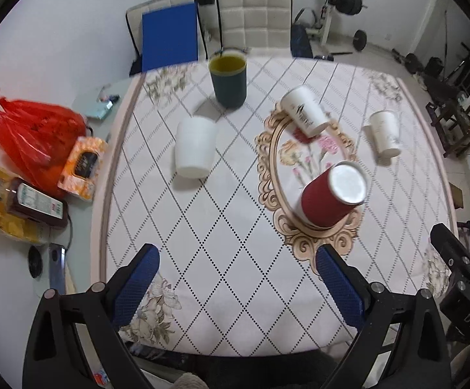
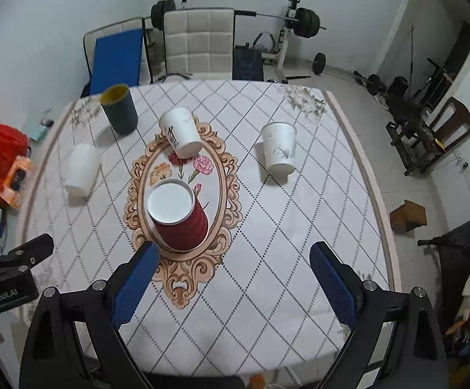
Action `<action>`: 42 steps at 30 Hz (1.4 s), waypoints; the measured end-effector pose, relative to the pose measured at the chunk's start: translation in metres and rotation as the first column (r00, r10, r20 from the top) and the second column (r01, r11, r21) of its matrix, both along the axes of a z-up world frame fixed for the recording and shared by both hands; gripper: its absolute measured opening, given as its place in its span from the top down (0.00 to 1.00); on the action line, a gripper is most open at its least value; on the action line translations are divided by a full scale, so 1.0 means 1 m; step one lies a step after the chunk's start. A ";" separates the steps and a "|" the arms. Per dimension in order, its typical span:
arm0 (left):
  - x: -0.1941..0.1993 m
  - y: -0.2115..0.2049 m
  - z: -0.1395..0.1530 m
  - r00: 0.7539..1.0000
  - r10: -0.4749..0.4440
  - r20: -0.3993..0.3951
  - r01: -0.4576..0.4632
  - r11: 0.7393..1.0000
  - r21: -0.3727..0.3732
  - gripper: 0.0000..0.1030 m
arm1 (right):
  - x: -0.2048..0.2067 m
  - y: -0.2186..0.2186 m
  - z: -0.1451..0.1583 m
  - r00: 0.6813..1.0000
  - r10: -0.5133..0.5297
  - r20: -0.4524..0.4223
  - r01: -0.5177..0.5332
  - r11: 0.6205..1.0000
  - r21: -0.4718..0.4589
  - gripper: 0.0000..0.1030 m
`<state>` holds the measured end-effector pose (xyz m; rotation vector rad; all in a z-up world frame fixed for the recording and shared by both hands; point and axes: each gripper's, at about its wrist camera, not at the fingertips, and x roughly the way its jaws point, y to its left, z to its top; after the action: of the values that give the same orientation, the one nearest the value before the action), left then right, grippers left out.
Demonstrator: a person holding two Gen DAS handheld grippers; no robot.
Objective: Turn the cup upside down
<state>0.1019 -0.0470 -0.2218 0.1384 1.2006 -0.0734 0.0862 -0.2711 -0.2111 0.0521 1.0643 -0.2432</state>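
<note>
A red ribbed paper cup (image 1: 329,197) (image 2: 178,217) stands upside down on the oval flower print of the tablecloth, white base up. Three white cups also stand upside down: a printed one (image 1: 304,111) (image 2: 181,133) behind it, another printed one (image 1: 384,133) (image 2: 278,147) to the right, a plain one (image 1: 194,147) (image 2: 81,170) to the left. A dark cup with yellow inside (image 1: 228,79) (image 2: 120,108) stands upright at the back. My left gripper (image 1: 236,275) is open and empty above the near table edge. My right gripper (image 2: 235,275) is open and empty, just in front of the red cup.
The table (image 2: 267,259) has a diamond-pattern cloth. Left of it lie a red bag (image 1: 30,133), an orange packet (image 1: 82,168) and a bottle (image 1: 34,202). A padded chair (image 2: 197,47) and weights stand behind the table. The right gripper's body (image 1: 462,285) shows in the left wrist view.
</note>
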 end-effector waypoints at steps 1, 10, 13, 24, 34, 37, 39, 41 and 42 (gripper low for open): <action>-0.006 -0.001 0.009 1.000 0.000 0.017 0.000 1.000 0.004 0.04 | -0.006 -0.001 0.009 1.000 -0.001 0.010 0.001 1.000 0.011 0.07; -0.070 -0.003 0.097 0.988 0.034 0.149 -0.031 0.999 -0.023 0.04 | -0.072 -0.002 0.102 0.994 0.040 0.105 -0.044 0.998 0.034 0.06; -0.092 -0.004 0.123 0.981 0.051 0.188 -0.045 0.998 -0.036 0.04 | -0.096 -0.003 0.132 0.990 0.054 0.130 -0.059 0.998 0.033 0.06; -0.156 -0.011 0.180 0.964 0.080 0.254 -0.066 0.996 -0.066 0.04 | -0.174 -0.008 0.211 0.973 0.068 0.220 -0.077 0.997 0.031 0.06; -0.183 -0.021 0.195 0.956 0.082 0.281 -0.068 0.996 -0.062 0.04 | -0.209 -0.017 0.238 0.965 0.072 0.253 -0.082 0.996 0.029 0.06; -0.184 -0.022 0.195 0.956 0.081 0.282 -0.065 0.996 -0.066 0.04 | -0.212 -0.018 0.237 0.967 0.075 0.244 -0.084 0.996 0.029 0.06; -0.187 -0.024 0.196 0.953 0.084 0.290 -0.068 0.996 -0.064 0.04 | -0.213 -0.019 0.236 0.967 0.079 0.241 -0.087 0.996 0.022 0.06; -0.190 -0.024 0.197 0.952 0.090 0.293 -0.072 0.995 -0.071 0.04 | -0.213 -0.019 0.235 0.967 0.082 0.241 -0.088 0.996 0.014 0.06; -0.191 -0.023 0.197 0.951 0.095 0.296 -0.076 0.994 -0.072 0.03 | -0.213 -0.019 0.234 0.967 0.083 0.241 -0.088 0.996 0.010 0.06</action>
<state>-0.0893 -0.0704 -0.0252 0.0420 0.8991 -0.0116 -0.1263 -0.2902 0.0231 0.0524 0.8249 -0.1433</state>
